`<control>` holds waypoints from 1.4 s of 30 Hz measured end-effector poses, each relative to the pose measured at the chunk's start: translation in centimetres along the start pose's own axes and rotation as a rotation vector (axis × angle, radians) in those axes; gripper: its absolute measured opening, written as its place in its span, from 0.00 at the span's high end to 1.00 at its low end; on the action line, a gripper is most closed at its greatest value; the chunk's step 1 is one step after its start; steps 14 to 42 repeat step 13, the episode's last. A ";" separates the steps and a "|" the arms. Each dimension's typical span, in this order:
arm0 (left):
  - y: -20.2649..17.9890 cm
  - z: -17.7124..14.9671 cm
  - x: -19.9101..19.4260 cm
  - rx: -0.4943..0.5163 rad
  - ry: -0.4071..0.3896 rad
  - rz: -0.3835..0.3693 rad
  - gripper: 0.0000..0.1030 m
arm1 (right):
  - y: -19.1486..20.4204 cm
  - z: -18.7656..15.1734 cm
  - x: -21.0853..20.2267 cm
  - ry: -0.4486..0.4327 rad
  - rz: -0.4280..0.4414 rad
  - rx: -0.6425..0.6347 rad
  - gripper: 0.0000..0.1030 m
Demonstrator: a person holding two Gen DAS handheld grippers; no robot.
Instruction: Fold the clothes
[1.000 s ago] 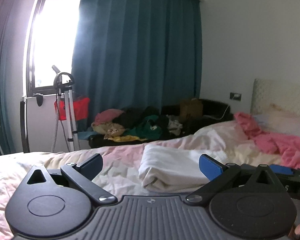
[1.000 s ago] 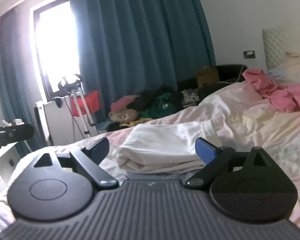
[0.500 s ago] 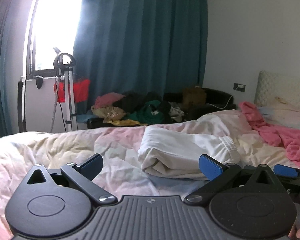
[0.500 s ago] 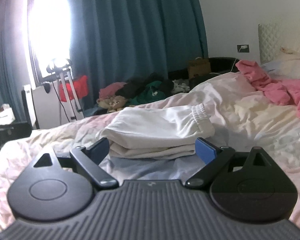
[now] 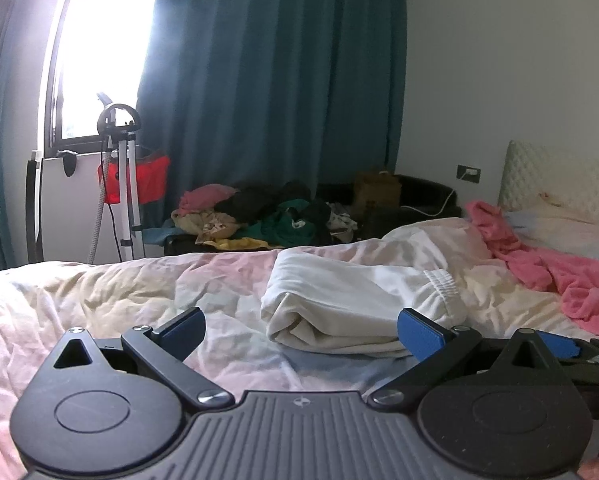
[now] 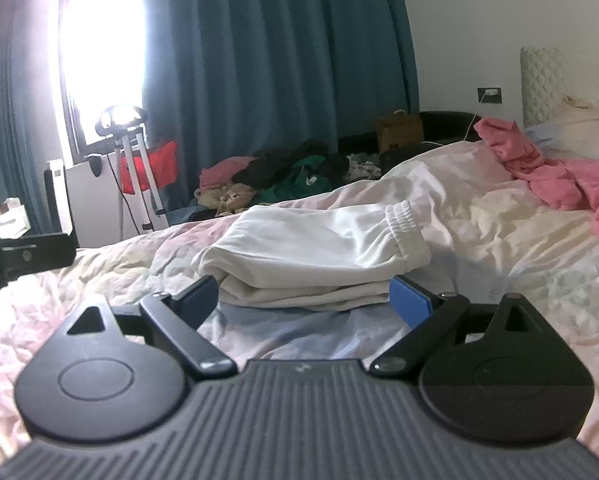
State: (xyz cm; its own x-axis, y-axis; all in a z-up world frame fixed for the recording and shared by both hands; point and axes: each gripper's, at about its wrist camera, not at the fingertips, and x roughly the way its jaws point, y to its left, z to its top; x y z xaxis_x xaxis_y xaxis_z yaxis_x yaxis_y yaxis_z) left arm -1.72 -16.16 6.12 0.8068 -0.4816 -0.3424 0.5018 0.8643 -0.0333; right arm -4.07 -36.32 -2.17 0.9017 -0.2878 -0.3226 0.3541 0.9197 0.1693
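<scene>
A folded white garment (image 5: 359, 304) with an elastic band lies on the rumpled pale bed cover (image 5: 119, 300). It also shows in the right wrist view (image 6: 311, 252). My left gripper (image 5: 301, 326) is open and empty, low over the bed, just short of the garment's left end. My right gripper (image 6: 305, 300) is open and empty, its blue pads on either side of the garment's near edge, close to it. Part of the right gripper (image 5: 559, 346) shows at the right of the left wrist view.
A pink garment (image 5: 547, 268) lies crumpled near the pillows at the right, also in the right wrist view (image 6: 559, 180). A pile of clothes (image 5: 259, 220) sits on a dark sofa beyond the bed. A tripod stand (image 5: 119, 180) is by the window.
Both grippers have dropped lower and come closer to the folded white garment. Both have stayed open and empty.
</scene>
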 end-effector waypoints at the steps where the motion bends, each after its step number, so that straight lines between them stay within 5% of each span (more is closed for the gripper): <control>1: 0.0 -0.1 0.1 0.000 0.002 0.003 0.00 | 0.0 0.0 0.0 0.000 0.001 0.000 0.09; 42: 0.1 -0.6 0.1 -0.003 0.017 0.005 0.00 | 0.0 -0.1 -0.2 0.003 0.002 0.004 0.09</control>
